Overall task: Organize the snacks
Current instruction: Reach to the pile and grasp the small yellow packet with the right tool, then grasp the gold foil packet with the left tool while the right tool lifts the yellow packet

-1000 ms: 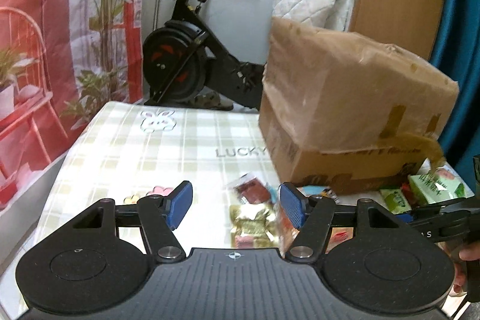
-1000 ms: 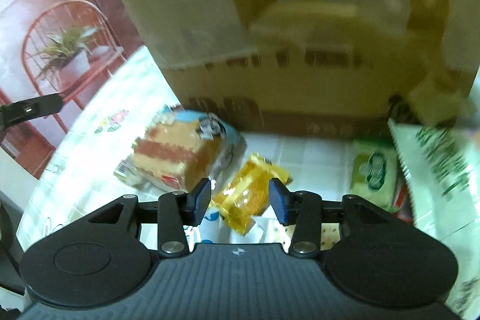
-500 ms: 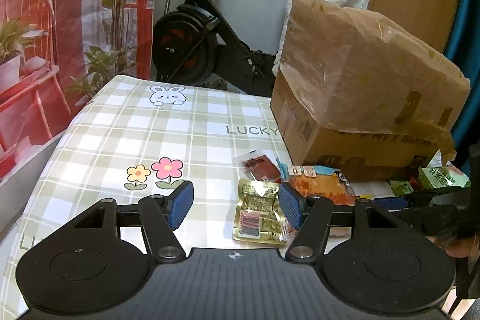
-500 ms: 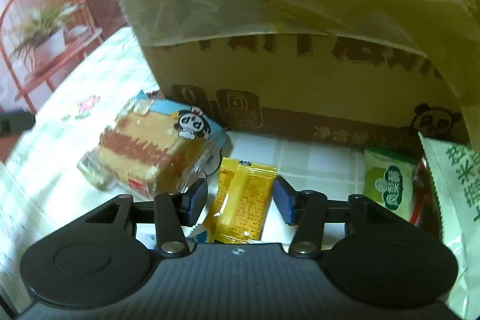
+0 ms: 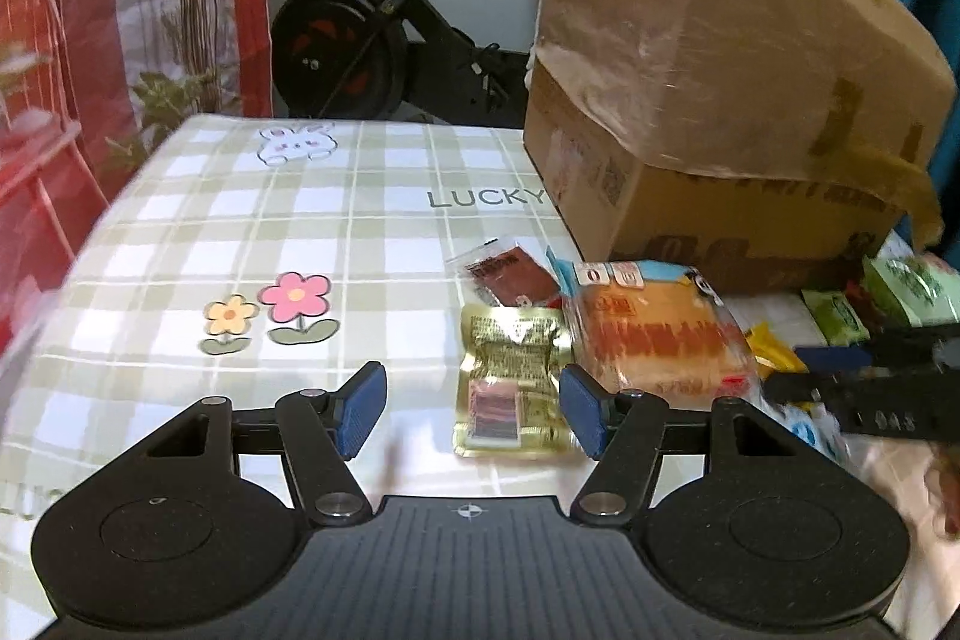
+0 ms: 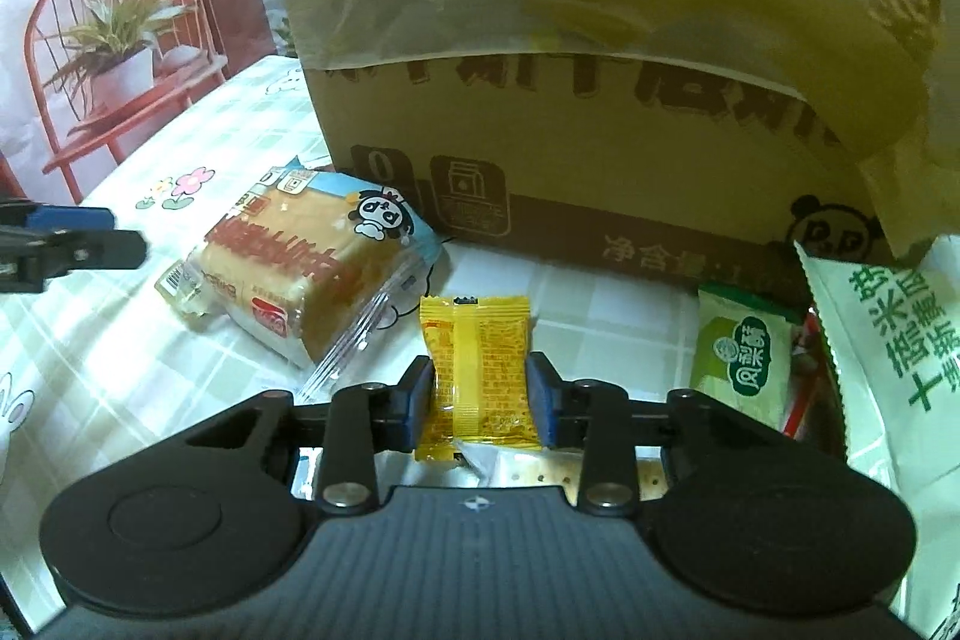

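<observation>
The table fills the middle of the left wrist view, covered in a green-and-white checked cloth printed with a rabbit, two flowers and the word "LUCKY". Behind it, at upper left, hangs a red backdrop with plants and a chair; an exercise bike stands at top centre.

A cardboard box, taped and partly wrapped in film, sits at upper right of the table. In the right wrist view its side carries a panda logo and Chinese print.

In front of the box lie the snacks. A cake pack with a panda and "P&P" lies left of centre in the right wrist view. A white bag with green Chinese lettering is at the right edge, a small green packet beside it. A gold pouch and a red sachet lie at centre of the left wrist view.

The right tool has just been closing, and its pads now press both sides of a yellow packet at lower centre. The left tool is open, holding nothing, with the gold pouch just inside its right finger.
</observation>
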Demonstrator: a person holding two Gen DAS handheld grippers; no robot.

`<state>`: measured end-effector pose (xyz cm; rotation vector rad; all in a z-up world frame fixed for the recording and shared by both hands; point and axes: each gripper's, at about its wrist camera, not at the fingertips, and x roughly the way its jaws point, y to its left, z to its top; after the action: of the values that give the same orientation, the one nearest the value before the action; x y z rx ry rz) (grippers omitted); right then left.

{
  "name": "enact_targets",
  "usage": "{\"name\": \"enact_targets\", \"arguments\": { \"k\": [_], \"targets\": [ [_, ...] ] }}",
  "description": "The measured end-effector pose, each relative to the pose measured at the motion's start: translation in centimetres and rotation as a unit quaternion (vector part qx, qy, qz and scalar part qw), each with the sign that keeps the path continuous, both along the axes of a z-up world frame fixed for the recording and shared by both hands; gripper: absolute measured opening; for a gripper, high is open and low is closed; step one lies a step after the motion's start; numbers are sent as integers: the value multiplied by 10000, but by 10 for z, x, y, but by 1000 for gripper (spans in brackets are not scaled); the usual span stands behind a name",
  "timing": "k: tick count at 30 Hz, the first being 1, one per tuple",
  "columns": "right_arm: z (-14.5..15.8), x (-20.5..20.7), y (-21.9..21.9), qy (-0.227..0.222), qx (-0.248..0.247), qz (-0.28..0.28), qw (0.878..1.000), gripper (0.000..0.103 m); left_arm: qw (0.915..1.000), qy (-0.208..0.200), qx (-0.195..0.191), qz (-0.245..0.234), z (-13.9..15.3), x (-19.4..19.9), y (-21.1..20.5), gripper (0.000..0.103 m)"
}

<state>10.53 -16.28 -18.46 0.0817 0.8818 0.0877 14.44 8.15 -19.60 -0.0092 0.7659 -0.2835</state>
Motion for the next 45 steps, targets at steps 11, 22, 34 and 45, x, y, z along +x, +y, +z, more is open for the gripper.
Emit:
{"name": "enact_targets", "arguments": {
  "k": [11, 22, 34, 45],
  "targets": [
    [6, -11, -16, 13, 271, -69, 9996, 35, 9998, 194, -70, -66, -25, 28, -29, 67],
    [6, -11, -19, -6, 370, -59, 9993, 35, 9994, 87, 321, -61, -29, 24, -42, 81],
    [11, -20, -26, -52, 556, -169, 9983, 35, 9991, -56, 411, -40, -17, -5, -40, 52],
    [47, -45, -18, -804, 387, 172, 9959, 35, 9962, -751, 287, 324, 35, -36, -33, 52]
  ]
}}
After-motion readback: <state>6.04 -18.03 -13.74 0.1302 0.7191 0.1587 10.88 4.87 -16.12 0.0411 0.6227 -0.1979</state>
